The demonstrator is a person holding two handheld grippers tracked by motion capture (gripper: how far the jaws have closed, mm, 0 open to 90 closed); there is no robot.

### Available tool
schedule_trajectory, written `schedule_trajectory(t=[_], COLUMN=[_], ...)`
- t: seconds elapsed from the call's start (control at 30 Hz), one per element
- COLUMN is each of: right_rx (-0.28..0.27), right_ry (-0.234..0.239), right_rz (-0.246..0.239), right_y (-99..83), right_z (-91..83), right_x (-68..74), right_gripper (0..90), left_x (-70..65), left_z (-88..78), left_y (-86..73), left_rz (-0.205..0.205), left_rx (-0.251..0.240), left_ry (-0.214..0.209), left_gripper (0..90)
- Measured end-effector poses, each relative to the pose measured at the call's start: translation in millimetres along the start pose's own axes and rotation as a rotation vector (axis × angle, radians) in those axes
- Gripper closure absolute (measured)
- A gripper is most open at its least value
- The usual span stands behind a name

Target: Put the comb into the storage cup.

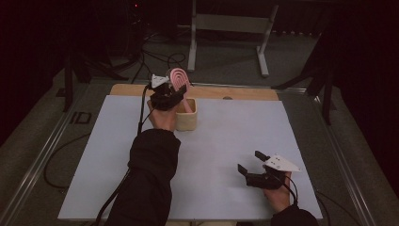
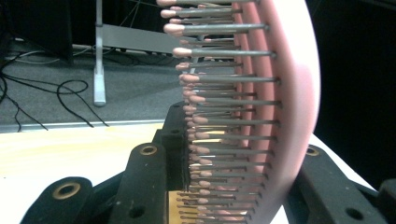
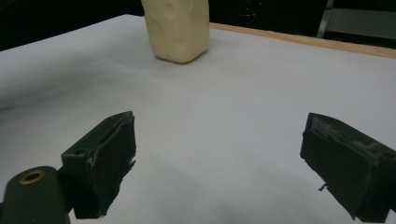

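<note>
A pink hairbrush (image 1: 179, 80) stands with its handle down inside a cream square cup (image 1: 187, 117) at the back of the white sheet. My left gripper (image 1: 170, 92) is shut on the brush head, just above the cup. In the left gripper view the brush (image 2: 261, 107) with its pink-tipped bristles sits clamped between the two black jaws. My right gripper (image 1: 249, 162) rests low near the front right of the sheet, open and holding nothing. The right gripper view looks between its fingers (image 3: 105, 158) toward the cup (image 3: 177, 28).
The white sheet (image 1: 221, 150) covers a wooden table whose bare edge (image 1: 235, 92) shows at the back. Beyond it stand a white metal frame (image 1: 230, 28) and loose cables (image 1: 155, 59) on the grey floor. Dark curtains surround the area.
</note>
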State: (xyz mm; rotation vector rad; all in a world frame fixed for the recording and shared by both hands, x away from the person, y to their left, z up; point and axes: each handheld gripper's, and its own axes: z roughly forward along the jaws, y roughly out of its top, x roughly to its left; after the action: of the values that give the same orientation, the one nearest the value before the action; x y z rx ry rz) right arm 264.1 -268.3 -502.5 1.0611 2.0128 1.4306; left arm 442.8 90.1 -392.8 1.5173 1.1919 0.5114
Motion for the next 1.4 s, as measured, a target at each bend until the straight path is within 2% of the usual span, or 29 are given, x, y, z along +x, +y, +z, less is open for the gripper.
schedule_trajectory(t=[0.6, 0.77, 1.4], right_rx=[0.000, 0.001, 0.003], right_ry=[0.002, 0.002, 0.004], right_rz=[-0.001, 0.002, 0.000], right_y=[-0.1, -0.1, -0.2], right_z=[0.7, 0.4, 0.7], right_x=[-0.1, 0.2, -0.2], right_gripper=[10.3, 10.3, 10.3], left_x=[0.4, 4.4, 8.3], left_z=[2.9, 3.5, 7.2], left_y=[-8.0, -13.6, -24.6], left_rz=[-0.005, -0.021, -0.028], left_rx=[0.015, 0.020, 0.045], left_ry=[-0.001, 0.003, 0.002], left_gripper=[64.0, 64.0, 64.0])
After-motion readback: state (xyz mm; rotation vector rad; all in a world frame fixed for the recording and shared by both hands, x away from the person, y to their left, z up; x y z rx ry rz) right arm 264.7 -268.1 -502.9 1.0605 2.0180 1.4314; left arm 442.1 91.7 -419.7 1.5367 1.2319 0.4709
